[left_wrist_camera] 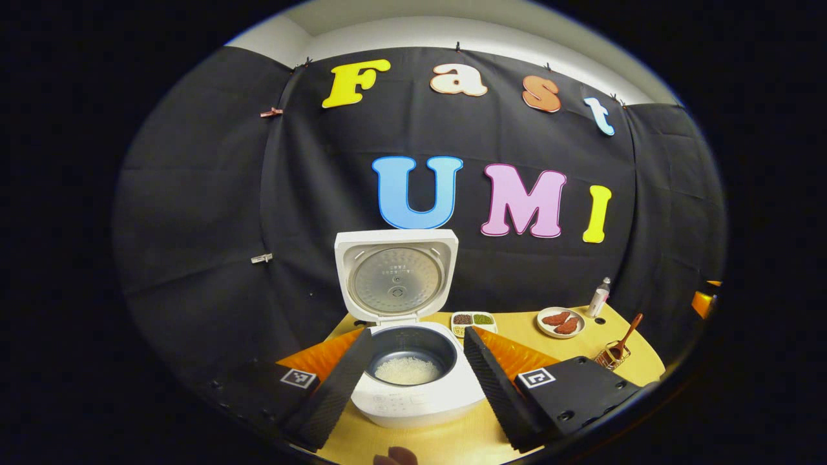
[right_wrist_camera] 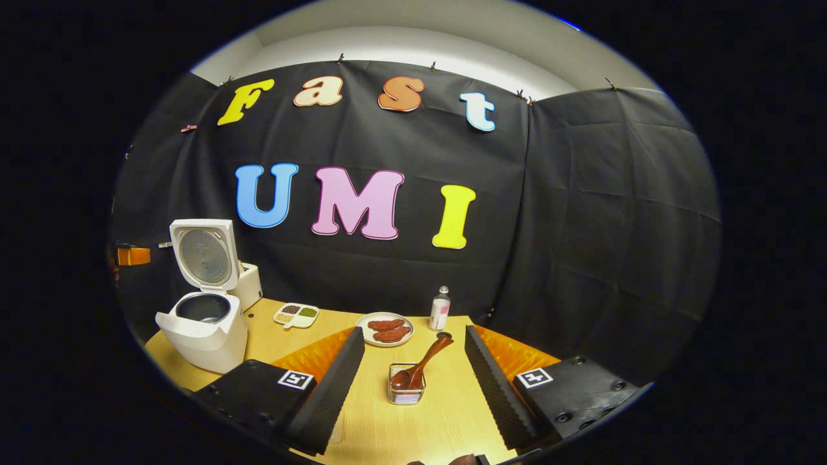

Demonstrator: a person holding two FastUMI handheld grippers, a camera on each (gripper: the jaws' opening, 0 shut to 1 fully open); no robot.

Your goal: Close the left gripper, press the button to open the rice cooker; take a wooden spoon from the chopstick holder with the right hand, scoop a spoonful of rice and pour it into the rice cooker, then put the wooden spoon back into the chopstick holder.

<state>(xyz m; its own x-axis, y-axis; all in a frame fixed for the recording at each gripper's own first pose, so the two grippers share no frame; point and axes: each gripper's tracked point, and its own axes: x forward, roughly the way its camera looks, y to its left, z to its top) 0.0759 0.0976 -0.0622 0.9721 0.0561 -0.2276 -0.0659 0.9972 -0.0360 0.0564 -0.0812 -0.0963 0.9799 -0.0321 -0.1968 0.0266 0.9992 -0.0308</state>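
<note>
Spread fingers of the left gripper [left_wrist_camera: 410,381] frame the rice cooker [left_wrist_camera: 413,381], which sits on the wooden table [left_wrist_camera: 452,439] at 6 o'clock in the left gripper view; neither finger touches it. Its lid [left_wrist_camera: 395,276] stands upright and open, and white rice [left_wrist_camera: 407,370] lies in the bottom of the dark inner pot. At 1 o'clock from the cooker sits a divided dish of grains [left_wrist_camera: 473,320], then a plate of reddish food [left_wrist_camera: 561,321] and a small bottle [left_wrist_camera: 599,297] toward 3 o'clock. At the table's right edge the wooden spoon [left_wrist_camera: 625,339] leans in the chopstick holder [left_wrist_camera: 610,358].

In the right gripper view, the right gripper [right_wrist_camera: 410,387] also has its fingers spread, holding nothing. Between them stands the wire chopstick holder [right_wrist_camera: 407,391] with the wooden spoon [right_wrist_camera: 423,368] resting bowl-down inside, its handle tilted toward 1 o'clock. Beyond lie the plate [right_wrist_camera: 386,329] and bottle [right_wrist_camera: 440,309]. The open rice cooker [right_wrist_camera: 203,329] stands at 9 o'clock, well apart from the holder.
</note>
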